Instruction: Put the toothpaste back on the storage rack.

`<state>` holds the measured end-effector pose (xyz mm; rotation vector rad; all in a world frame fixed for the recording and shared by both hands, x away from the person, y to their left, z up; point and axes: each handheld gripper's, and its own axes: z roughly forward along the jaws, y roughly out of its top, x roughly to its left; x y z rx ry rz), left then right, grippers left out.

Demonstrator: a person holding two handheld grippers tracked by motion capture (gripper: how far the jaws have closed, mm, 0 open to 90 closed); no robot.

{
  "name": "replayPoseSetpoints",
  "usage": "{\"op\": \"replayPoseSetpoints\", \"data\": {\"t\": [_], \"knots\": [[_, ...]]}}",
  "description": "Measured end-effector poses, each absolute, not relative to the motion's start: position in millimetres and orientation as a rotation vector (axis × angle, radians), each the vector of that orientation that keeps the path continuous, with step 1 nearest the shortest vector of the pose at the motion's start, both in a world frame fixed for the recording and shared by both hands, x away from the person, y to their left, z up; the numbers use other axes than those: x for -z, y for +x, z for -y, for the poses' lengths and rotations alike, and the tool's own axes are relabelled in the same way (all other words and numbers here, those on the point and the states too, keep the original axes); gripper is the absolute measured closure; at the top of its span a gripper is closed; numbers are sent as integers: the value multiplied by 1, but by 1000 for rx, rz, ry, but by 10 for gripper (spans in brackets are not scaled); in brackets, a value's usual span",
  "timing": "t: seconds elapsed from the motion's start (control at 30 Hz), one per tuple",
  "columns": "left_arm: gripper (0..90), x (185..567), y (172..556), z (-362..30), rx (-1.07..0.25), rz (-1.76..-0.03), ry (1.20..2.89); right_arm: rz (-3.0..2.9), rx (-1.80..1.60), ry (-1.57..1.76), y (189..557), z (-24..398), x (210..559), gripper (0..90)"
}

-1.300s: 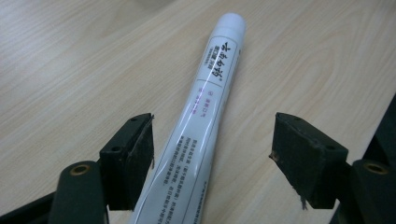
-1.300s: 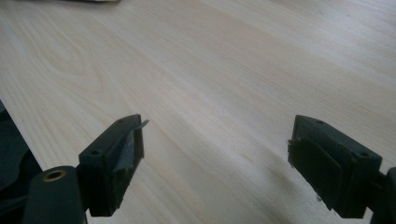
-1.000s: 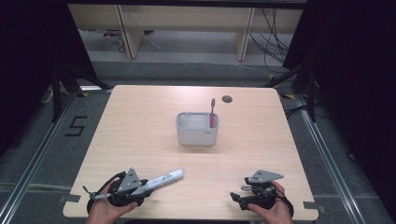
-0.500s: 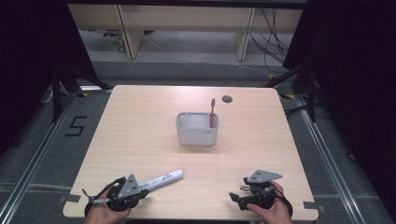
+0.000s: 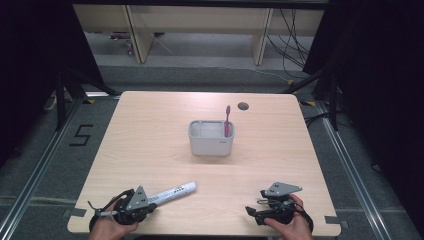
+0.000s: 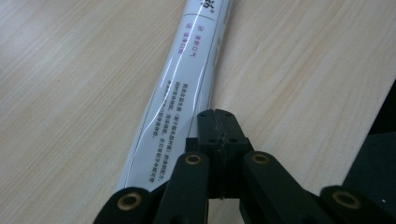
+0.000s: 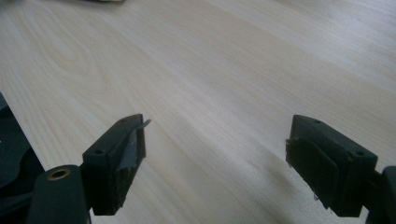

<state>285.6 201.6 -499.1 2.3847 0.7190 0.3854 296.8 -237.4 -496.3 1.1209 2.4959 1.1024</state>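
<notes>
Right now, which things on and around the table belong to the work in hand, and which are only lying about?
Belong to the job:
- white tube, lying by the shut left gripper
- probably the grey holder and the pink toothbrush standing in it

Just lying about:
- dark round plug in the table top
- floor mark 5
- cables behind the table

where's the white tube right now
In the high view the white tube lies on the table near its front left edge, its near end at the left gripper, well in front of the grey container.
</notes>
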Motion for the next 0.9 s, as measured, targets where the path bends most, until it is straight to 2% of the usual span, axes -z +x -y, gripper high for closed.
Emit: {"op": "replayPoseSetpoints", "data": {"t": [0.9], "knots": [[897,501,344,-198,-436,-770,2367,-2517,-1093,1098,300,237,499,206]]}}
